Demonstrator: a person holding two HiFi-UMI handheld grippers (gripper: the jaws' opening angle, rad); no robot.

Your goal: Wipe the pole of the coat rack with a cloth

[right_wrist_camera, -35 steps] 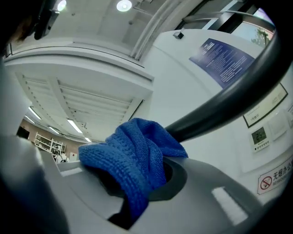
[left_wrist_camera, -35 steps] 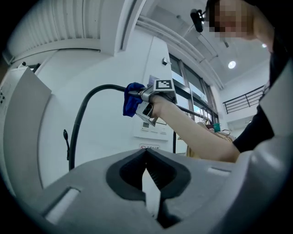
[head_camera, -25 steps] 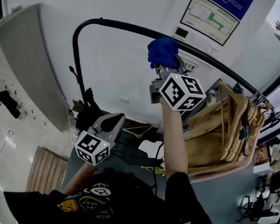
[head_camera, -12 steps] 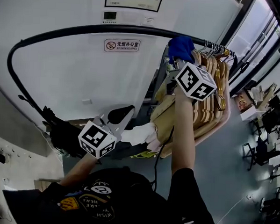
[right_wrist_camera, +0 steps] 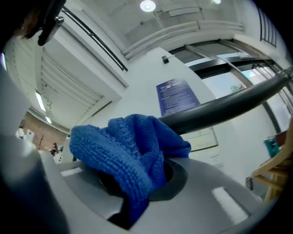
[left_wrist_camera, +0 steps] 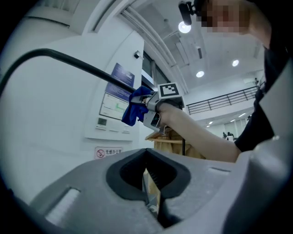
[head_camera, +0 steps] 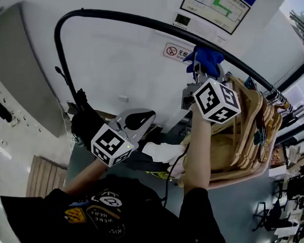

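Two tools logged | right tool (head_camera: pixel 202 71) clamped on cloth (head_camera: pixel 205 58), cloth pressed against pole (head_camera: pixel 127 19) | left tool (head_camera: pixel 137 118) held below pole, jaws nearly together, empty | wiping judged under way; share of pole already wiped cannot be told

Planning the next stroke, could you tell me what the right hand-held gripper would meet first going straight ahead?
Most likely the coat rack's black pole, right ahead of the right hand-held gripper; its blue cloth seems to touch it, though depth is unclear.
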